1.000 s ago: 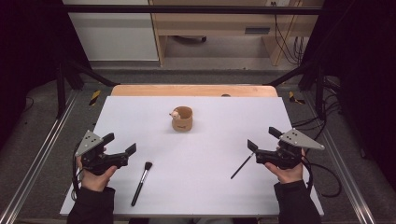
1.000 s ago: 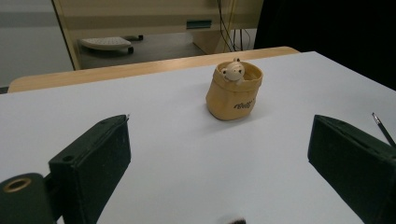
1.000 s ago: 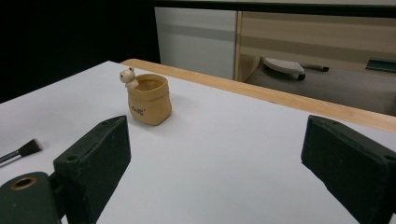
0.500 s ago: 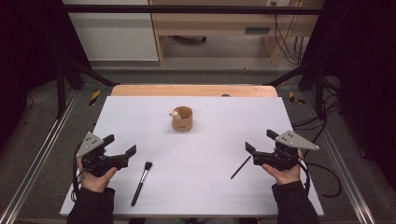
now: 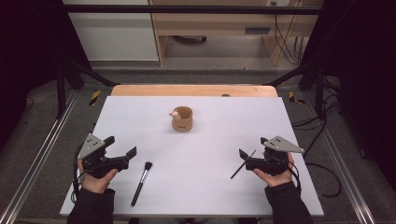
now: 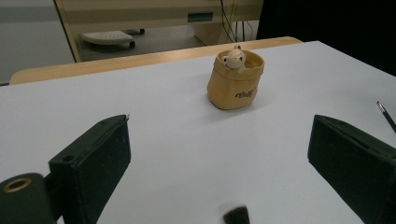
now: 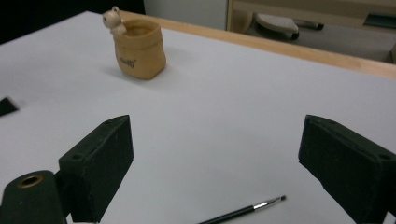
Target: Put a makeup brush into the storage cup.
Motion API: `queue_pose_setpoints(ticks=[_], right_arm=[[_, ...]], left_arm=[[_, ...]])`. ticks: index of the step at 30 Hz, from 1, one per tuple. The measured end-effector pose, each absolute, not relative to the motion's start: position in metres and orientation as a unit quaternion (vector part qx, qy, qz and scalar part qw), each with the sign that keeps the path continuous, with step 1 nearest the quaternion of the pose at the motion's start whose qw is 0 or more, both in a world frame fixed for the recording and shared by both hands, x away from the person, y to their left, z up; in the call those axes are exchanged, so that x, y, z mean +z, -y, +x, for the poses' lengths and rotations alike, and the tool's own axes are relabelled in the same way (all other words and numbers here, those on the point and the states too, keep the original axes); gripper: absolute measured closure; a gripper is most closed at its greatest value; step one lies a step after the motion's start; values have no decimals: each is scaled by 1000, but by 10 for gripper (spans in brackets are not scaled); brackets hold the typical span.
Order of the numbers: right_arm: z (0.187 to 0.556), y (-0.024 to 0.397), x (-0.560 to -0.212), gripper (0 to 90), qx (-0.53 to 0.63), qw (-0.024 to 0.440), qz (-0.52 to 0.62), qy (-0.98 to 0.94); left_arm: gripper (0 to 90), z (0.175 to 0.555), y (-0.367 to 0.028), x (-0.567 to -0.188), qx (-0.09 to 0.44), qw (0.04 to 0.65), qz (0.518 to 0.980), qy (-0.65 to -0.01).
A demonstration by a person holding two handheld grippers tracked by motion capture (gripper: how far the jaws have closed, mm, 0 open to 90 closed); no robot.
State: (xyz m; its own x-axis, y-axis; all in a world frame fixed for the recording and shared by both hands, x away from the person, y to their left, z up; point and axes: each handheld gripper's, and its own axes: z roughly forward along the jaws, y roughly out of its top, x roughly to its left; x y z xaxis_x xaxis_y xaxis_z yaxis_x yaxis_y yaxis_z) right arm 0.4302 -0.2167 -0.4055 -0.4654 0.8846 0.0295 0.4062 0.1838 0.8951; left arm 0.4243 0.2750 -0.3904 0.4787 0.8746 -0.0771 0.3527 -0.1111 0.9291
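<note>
Jaws spread on both; left hand-held gripper [image 5: 122, 155] lower left beside makeup brush [image 5: 141, 183]; right hand-held gripper [image 5: 247, 157] lower right over thin brush [image 5: 242, 164]; pot [image 5: 182, 119] at centre.

Even, soft light falls from above onto the white surface [image 5: 201, 186], which reads bright but without harsh glare; the surroundings at both sides of the high view sink into near black. The tan cup [image 5: 182, 119] casts only a faint, short shadow toward the viewer. The high view is slightly soft and grainy overall. In the left gripper view the brush bristles [image 6: 236, 216] at the bottom edge are blurred, and the near jaws look soft. The right gripper view holds the thin brush [image 7: 243, 211] fairly sharp, with a pale sheen on the surface.
</note>
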Motion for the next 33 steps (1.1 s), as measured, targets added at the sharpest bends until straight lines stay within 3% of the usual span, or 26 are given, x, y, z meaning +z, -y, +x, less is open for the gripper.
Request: queue_pose_setpoints(ticks=[15,33], right_arm=[[428,218,-432,130,413,247,483,-731],[449,205,-469,160,328,239,512,-757]], left_arm=[[53,424,-274,-394,261,493,704,-441],[54,426,-272,-396,260,489,706,-441]])
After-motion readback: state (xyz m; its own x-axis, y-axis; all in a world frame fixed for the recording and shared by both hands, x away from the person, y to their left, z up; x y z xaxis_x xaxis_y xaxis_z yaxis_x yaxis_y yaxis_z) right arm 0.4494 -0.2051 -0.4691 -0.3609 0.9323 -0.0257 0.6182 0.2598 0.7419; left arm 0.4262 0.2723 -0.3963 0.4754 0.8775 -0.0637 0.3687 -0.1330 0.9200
